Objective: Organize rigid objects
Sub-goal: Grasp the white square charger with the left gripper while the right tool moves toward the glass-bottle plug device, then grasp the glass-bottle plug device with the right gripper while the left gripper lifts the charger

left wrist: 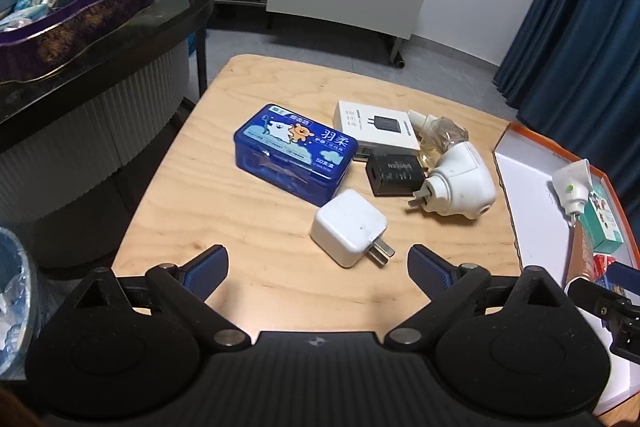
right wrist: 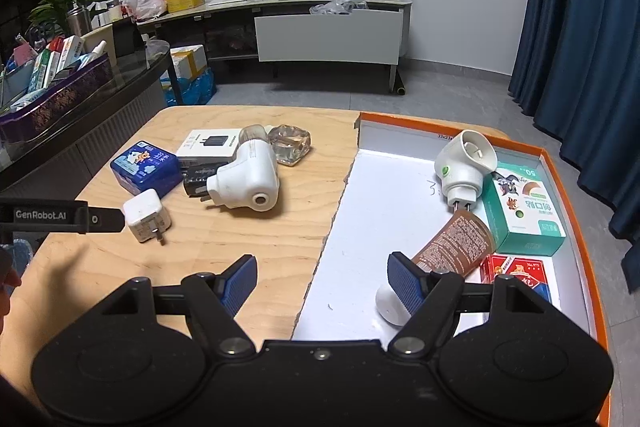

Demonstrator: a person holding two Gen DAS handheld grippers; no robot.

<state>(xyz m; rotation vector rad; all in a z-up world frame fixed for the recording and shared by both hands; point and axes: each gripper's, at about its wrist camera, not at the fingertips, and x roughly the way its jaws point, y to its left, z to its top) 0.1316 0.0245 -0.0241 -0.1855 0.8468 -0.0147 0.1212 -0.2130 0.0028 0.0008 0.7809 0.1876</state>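
Observation:
On the wooden table (left wrist: 260,239) lie a white cube charger (left wrist: 348,227), a blue tin (left wrist: 294,155), a black charger (left wrist: 394,174), a white charger box (left wrist: 376,125) and a white plug-in device (left wrist: 460,183) with a clear bottle (left wrist: 440,131). My left gripper (left wrist: 318,267) is open and empty, just short of the white cube charger. My right gripper (right wrist: 322,281) is open and empty over the near left edge of the orange-rimmed box lid (right wrist: 380,211). The lid holds a white plug-in (right wrist: 464,163), a brown tube (right wrist: 456,243), a green box (right wrist: 520,215) and a red card pack (right wrist: 516,269).
A dark side table (left wrist: 132,39) at the left carries a purple tin tray (left wrist: 76,23) full of packets. A TV cabinet (right wrist: 328,35) stands behind. Blue curtains (right wrist: 588,47) hang at the right. The left gripper's side (right wrist: 60,217) shows in the right wrist view.

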